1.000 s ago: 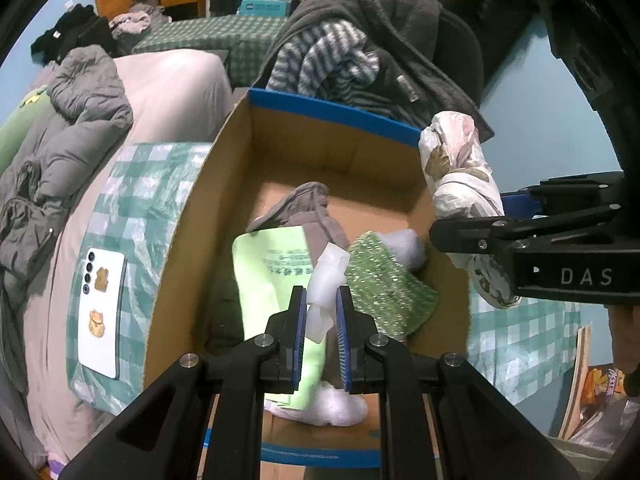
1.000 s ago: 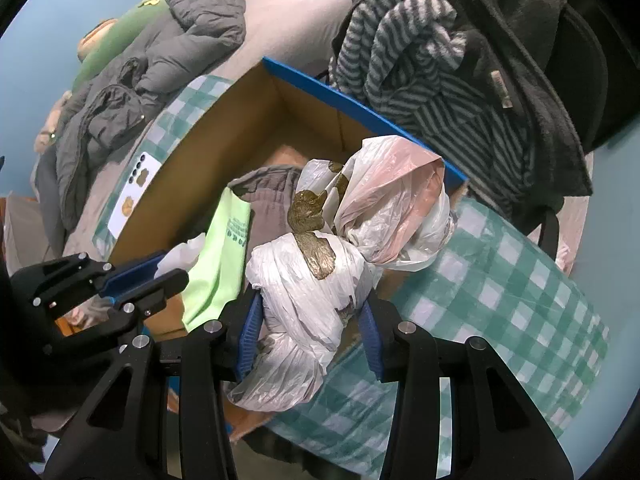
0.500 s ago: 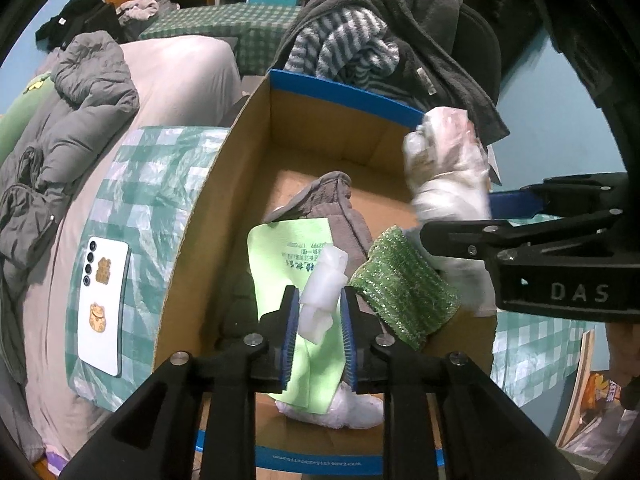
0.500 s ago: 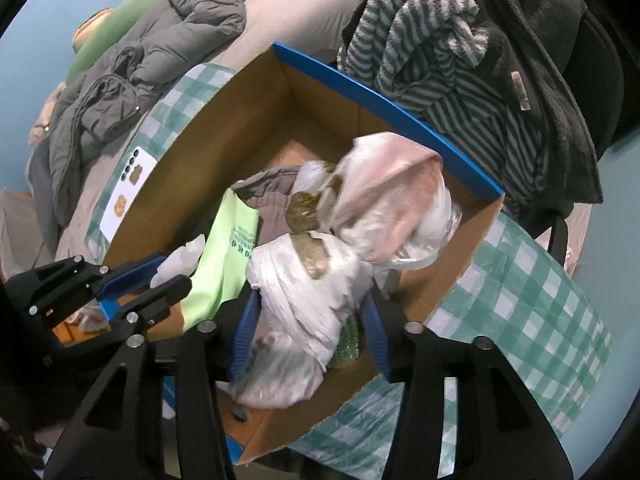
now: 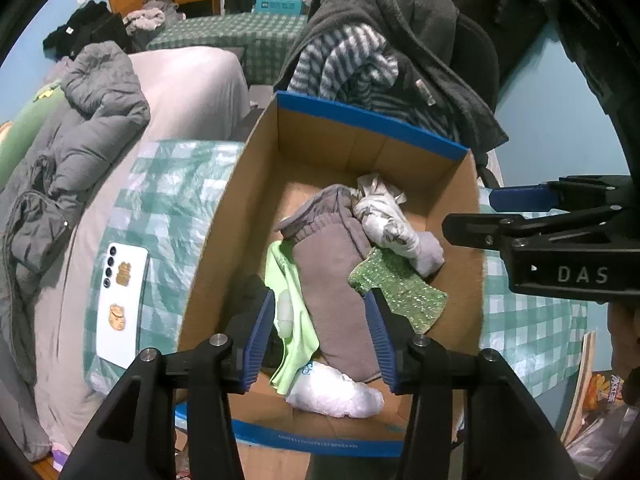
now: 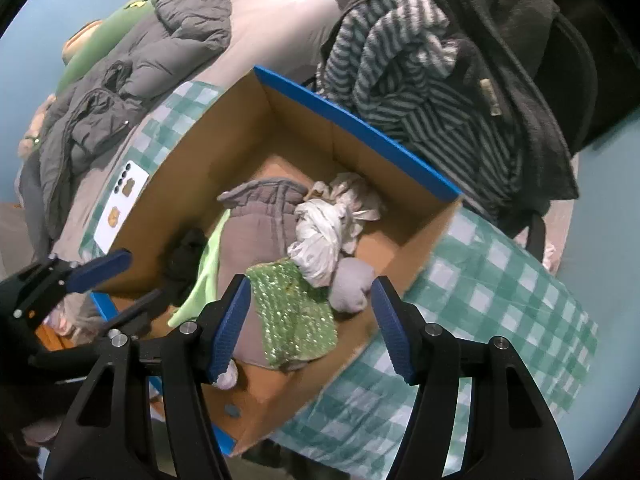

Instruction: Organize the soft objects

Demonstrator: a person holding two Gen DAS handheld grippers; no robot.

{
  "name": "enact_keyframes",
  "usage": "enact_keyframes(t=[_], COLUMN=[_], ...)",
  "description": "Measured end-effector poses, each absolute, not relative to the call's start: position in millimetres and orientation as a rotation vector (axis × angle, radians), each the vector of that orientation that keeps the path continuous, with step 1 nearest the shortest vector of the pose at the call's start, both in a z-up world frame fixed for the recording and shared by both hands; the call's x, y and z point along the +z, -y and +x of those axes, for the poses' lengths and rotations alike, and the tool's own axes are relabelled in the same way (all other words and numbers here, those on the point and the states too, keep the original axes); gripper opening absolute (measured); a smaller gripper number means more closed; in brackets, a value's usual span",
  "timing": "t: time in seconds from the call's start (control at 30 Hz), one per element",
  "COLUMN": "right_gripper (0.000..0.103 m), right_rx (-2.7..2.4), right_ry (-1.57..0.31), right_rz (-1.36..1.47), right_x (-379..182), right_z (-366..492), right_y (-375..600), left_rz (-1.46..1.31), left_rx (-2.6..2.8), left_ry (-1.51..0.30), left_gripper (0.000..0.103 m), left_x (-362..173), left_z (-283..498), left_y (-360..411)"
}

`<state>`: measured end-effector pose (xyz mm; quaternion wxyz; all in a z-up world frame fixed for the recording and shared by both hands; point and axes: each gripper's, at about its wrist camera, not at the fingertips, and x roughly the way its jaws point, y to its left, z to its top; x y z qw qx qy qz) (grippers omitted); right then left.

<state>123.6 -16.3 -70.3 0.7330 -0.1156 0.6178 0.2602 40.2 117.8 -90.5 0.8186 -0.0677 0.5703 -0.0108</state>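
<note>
Both grippers' jaws have just been opening over the blue-edged cardboard box (image 5: 224, 216): left gripper (image 5: 322, 334) and right gripper (image 6: 310, 326) stand apart, empty; "DAS" marks the right one.

Left gripper (image 5: 320, 334) opened, right gripper (image 6: 312, 326) opened, plastic bag bundle (image 6: 324, 236) dropped into box (image 6: 356, 128)

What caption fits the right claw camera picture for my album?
Open right claw above a cardboard box holding a knotted plastic bag and sparkly green cloth.

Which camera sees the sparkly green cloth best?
The right wrist view: the sparkly green cloth lies whole, close below the right gripper. The left wrist view shows it too, with a blue finger pad covering one edge.
</note>
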Motion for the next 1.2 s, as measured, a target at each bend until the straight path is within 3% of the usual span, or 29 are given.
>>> enact_keyframes(t=[0.3,1.2], right_gripper=[0.064,0.066], right_rx=[0.511,0.406], right_ry=[-1.299,-1.176], right_rz=[-0.251,-0.186], right_x=[-45.3,7.0], right_z=[112.2,74.4], right_y=[45.1,115.8], left_rz=[-0.124,-0.157], left_rx=[-0.022,0.003], left_ry=[-1.148,-1.148], left_gripper=[0.069,0.071], left_x=[-55.7,-22.1], left_z=[27.0,4.8], left_y=[-104.7,-71.1])
